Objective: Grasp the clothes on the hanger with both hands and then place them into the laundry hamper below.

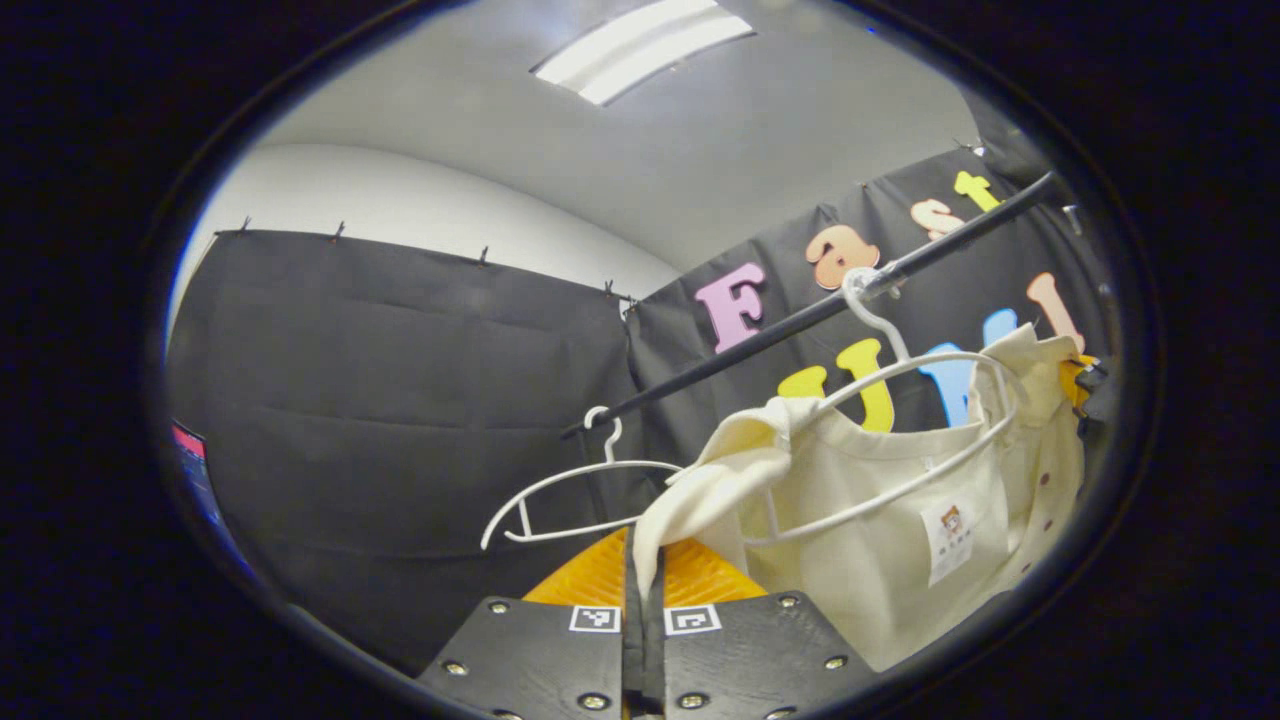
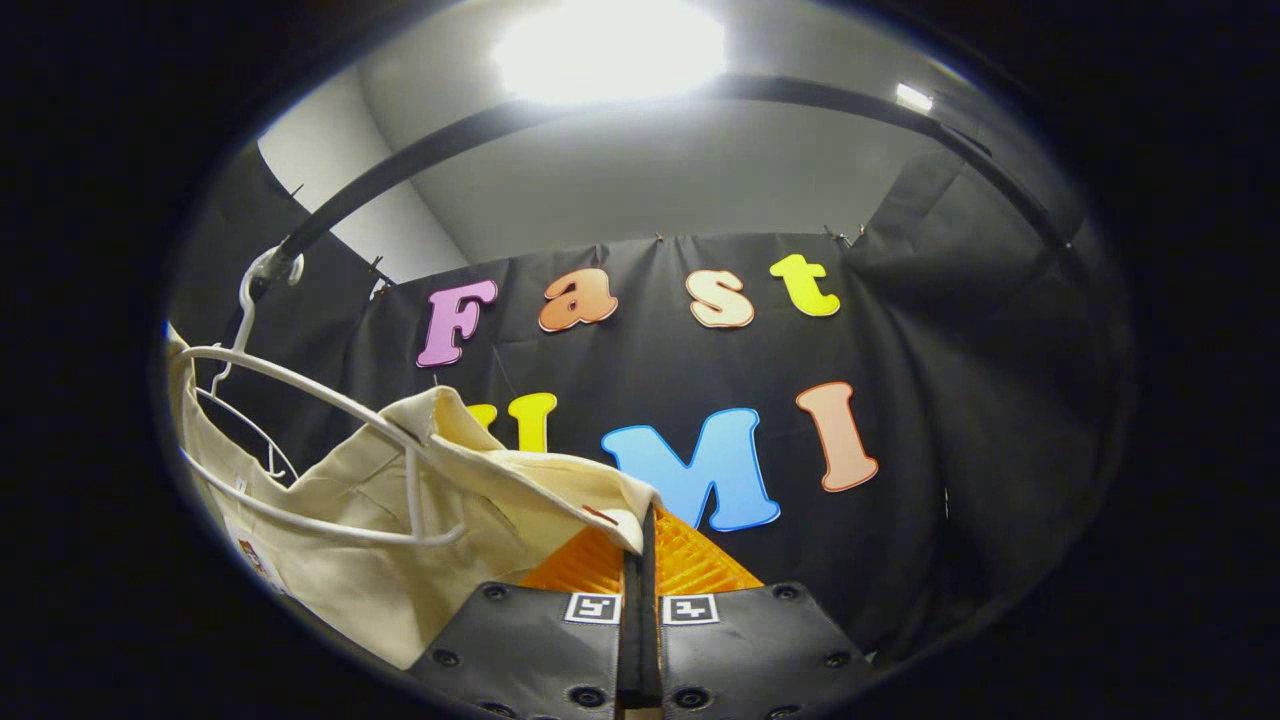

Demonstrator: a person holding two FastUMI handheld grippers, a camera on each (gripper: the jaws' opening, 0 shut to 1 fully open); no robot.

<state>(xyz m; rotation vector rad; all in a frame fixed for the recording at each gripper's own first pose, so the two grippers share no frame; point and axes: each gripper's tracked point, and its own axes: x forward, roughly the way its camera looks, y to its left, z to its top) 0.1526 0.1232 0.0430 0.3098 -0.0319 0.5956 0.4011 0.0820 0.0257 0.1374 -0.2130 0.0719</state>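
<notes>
- Left side first: the left gripper (image 1: 643, 585) is pinching one shoulder of the cream shirt (image 1: 880, 520), with its orange fingers (image 1: 590, 575) closed down to a sliver and a fold of cloth coming up out of the gap.
- From there the shirt is running up and off to the right, draped on a white hanger (image 1: 900, 420) hooked over the black rail (image 1: 800, 315). A second, bare hanger (image 1: 560, 500) is hanging further left on the same rail.
- Over to the right gripper (image 2: 648, 560): it's clamping the other shoulder edge, fingers (image 2: 700, 565) just as tight, and the shirt (image 2: 440, 520) is trailing away down to its left, with the hanger (image 2: 320, 400) threaded through the neck.
- So the garment is stretching sideways between both grips, each about equally close, and the hanger is sitting inside it. Looks like the next move hinges on sliding the cloth off those hanger arms.
- Room-wise it's black cloth walls, pale ceiling, and a bright ceiling light (image 2: 610, 45). The hamper is presumably below.
</notes>
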